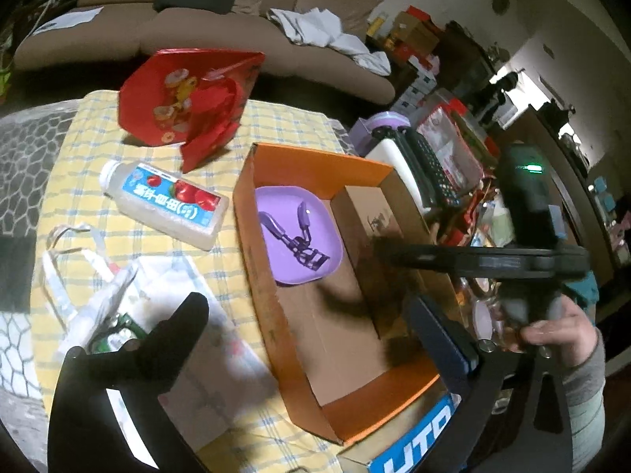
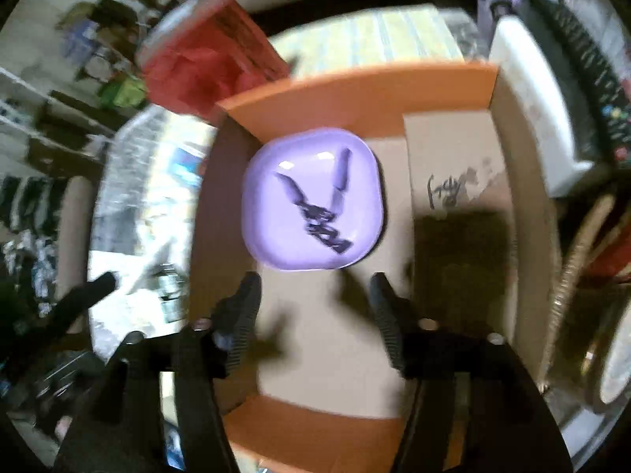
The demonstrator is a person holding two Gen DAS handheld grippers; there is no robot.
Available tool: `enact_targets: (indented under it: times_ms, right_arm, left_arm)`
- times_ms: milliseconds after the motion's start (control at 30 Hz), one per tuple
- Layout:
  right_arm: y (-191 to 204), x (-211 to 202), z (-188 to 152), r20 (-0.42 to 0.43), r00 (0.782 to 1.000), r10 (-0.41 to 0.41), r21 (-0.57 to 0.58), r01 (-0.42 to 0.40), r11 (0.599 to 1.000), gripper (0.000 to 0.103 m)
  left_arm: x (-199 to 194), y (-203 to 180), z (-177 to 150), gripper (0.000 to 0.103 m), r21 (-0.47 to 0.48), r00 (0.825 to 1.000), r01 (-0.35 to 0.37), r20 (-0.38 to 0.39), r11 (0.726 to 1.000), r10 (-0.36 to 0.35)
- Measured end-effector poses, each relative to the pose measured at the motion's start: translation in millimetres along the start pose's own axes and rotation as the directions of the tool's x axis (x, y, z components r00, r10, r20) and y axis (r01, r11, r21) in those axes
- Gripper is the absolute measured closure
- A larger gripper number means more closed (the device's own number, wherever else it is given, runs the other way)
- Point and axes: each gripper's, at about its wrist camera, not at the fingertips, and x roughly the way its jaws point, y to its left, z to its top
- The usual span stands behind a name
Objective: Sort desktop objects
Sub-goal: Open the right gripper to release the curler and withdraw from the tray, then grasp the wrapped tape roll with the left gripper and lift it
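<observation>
An orange cardboard box (image 1: 252,181) with a plain brown floor sits on the tabletop (image 1: 276,122), which is covered by a yellow checked cloth. Inside the box, toward its far corner, lies a lilac square dish (image 2: 276,244), and a purple eyelash curler (image 2: 323,213) rests in the dish, handles spread away from the clamp end. A brown inner flap on the box's right side carries a short handwritten scribble that cannot be read.

The right tool (image 2: 315,307) hangs above the box floor just short of the dish, its ribbed fingers spread apart with nothing between them. The left tool (image 1: 311,327) stands at its widest, one finger over a white plastic bag (image 1: 118,295) and the other over the box's near right corner, also empty. A hand (image 1: 560,331) in a grey sleeve grips the right tool's handle in the left view.

Left of the box a white bottle (image 1: 165,205) lies on its side, with a blue label showing red apples and Chinese characters. Beyond it stands a crumpled red gift bag (image 1: 185,98). At the bottom edge a blue strip reads "HTP".
</observation>
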Motion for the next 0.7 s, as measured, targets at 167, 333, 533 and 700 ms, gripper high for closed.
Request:
enact_targets:
  times_ms: [167, 333, 533, 700]
  right_arm:
    - [29.9, -34.1, -5.2, 0.028, 1.0, -0.011, -0.084, 0.014, 0.996, 0.016]
    - [51.4, -43.7, -29.6, 0.039, 0.999, -0.001, -0.124, 0.005, 0.992, 0.016]
    - [84.7, -44.5, -49.6, 0.078, 0.996, 0.051, -0.172, -0.037, 0.984, 0.016]
    - [117.9, -30.9, -50.8, 0.073, 0.995, 0.067, -0.22, -0.049, 0.974, 0.016]
  left_arm:
    - [-21.2, -0.6, -9.8, 0.0, -0.011, 0.999, -0.032, 0.009, 0.999, 0.032]
    - [-51.7, 20.8, -19.9, 0.0, -0.055, 0.997, -0.07, 0.035, 0.996, 0.072]
    - [-89.5, 57.9, -38.7, 0.0, -0.09, 0.986, -0.141, 0.082, 0.986, 0.148]
    - [-112.7, 94.8, -61.3, 0.0, -0.145, 0.978, -0.15, 0.12, 0.978, 0.168]
